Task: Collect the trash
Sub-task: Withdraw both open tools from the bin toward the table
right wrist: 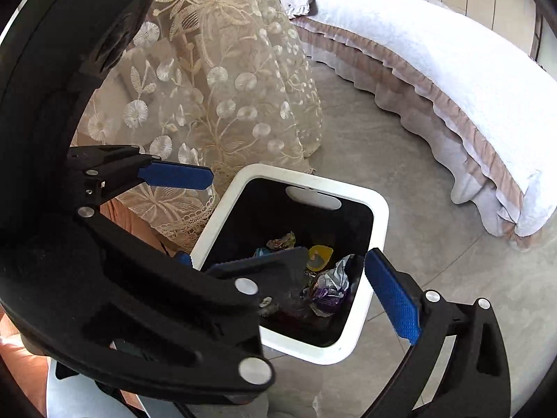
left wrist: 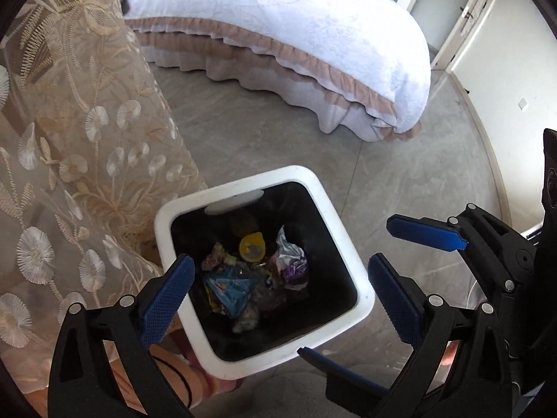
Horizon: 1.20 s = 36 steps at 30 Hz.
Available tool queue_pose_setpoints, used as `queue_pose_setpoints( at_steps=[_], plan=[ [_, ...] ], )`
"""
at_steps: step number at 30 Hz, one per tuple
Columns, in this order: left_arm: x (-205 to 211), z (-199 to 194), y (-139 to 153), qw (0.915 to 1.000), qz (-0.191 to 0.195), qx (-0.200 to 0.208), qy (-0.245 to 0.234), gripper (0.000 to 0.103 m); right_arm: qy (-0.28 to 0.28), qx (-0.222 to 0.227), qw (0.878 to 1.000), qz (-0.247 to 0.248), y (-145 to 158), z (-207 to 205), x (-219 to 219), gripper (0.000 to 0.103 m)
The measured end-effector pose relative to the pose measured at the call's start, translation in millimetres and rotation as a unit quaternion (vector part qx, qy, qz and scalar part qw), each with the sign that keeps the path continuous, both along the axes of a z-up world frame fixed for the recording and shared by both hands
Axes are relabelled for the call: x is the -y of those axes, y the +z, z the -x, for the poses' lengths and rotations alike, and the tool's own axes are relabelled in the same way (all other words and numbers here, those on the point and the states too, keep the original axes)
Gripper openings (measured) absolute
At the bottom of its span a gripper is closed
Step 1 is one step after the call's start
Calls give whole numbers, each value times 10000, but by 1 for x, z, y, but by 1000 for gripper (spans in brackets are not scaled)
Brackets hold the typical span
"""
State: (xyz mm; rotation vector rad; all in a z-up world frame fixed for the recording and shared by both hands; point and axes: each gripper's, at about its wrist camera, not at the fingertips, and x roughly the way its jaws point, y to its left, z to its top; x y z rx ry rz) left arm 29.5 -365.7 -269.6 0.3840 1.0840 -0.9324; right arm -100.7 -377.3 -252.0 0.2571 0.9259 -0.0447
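Note:
A white-rimmed square bin (left wrist: 334,237) (right wrist: 218,223) with a black liner stands on the floor. Trash lies in its bottom: a yellow piece (left wrist: 251,246) (right wrist: 318,256), a purple and silver wrapper (left wrist: 292,261) (right wrist: 330,289) and a blue wrapper (left wrist: 229,287). My left gripper (left wrist: 282,301) (right wrist: 259,216) hangs above the bin, open and empty, its pads (left wrist: 167,299) spread wider than the bin's opening. My right gripper (right wrist: 278,257) is beside it, also open and empty. Its right pad (right wrist: 393,299) shows plainly. The left gripper's black body hides most of its left finger.
A lace-covered piece of furniture (left wrist: 87,122) (right wrist: 226,87) stands right against the bin's left side. A bed (left wrist: 296,35) (right wrist: 452,87) with a white ruffled cover lies beyond, across grey floor (left wrist: 271,132). A door (left wrist: 480,17) is at the far right. A person's arm (left wrist: 174,376) shows below.

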Motion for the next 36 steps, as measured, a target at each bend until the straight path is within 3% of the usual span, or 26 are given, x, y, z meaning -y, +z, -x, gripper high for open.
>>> queue_pose_setpoints(
  at_steps=[6, 11, 16, 24, 30, 34, 36],
  plan=[
    [-10, 1, 31, 9991, 331, 207, 159, 98, -120, 193, 9997, -117, 15, 3, 6, 99],
    [-29, 10, 74, 9947, 904, 356, 326, 98, -128, 527, 9985, 58, 42, 11, -6, 99],
    [-53, 23, 115, 9867, 1285, 880, 461, 98, -123, 954, 9949, 310, 74, 18, -23, 99],
    [-114, 32, 170, 9649, 1748, 1694, 990, 98, -48, 1745, 9819, 729, 122, 22, -59, 99],
    [-175, 32, 207, 9375, 1984, 2372, 1597, 98, 279, 2153, 9700, 1090, 154, 12, -93, 99],
    [-218, 29, 219, 9274, 1992, 2558, 1866, 98, 568, 2349, 9634, 1159, 170, 1, -120, 99],
    [-240, 31, 225, 9180, 1969, 2757, 2062, 98, 693, 2513, 9580, 1192, 182, -3, -137, 99]
  ],
)
